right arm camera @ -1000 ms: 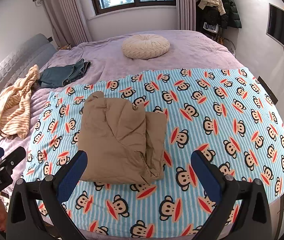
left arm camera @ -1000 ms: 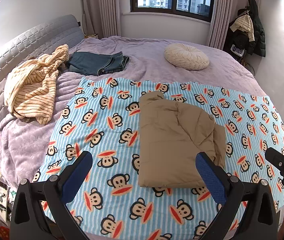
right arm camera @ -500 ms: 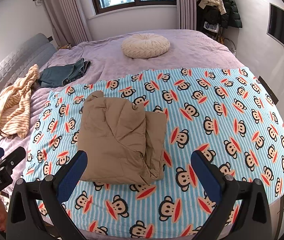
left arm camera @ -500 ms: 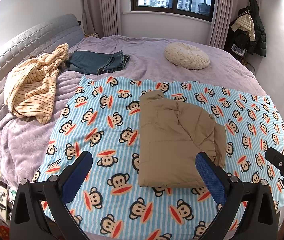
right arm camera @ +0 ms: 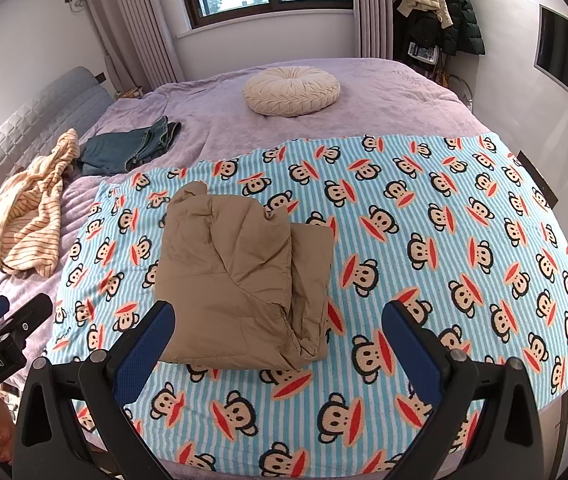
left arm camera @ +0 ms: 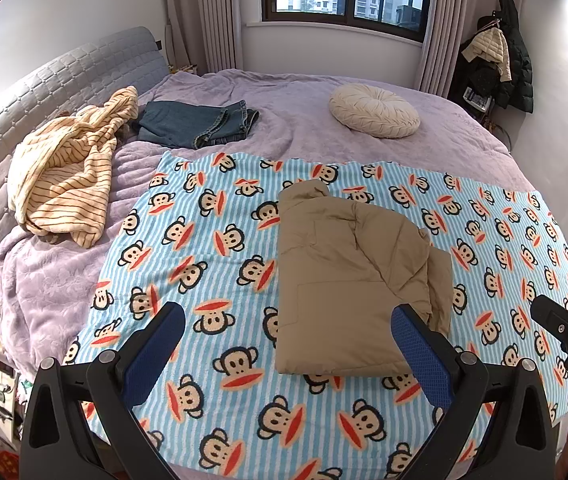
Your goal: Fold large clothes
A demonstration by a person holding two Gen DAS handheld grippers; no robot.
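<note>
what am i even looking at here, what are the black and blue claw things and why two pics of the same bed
Those claws are two hand-held grippers; a person carries one in each hand. Each has a fisheye camera looking out along its fingers, so you get two views of one bed. The left gripper and right gripper both have their jaws wide open and hold nothing. On the monkey-print blanket lies a folded tan jacket. Behind it, on the purple bedspread, are a crumpled striped garment, folded jeans and a round cushion.
</note>
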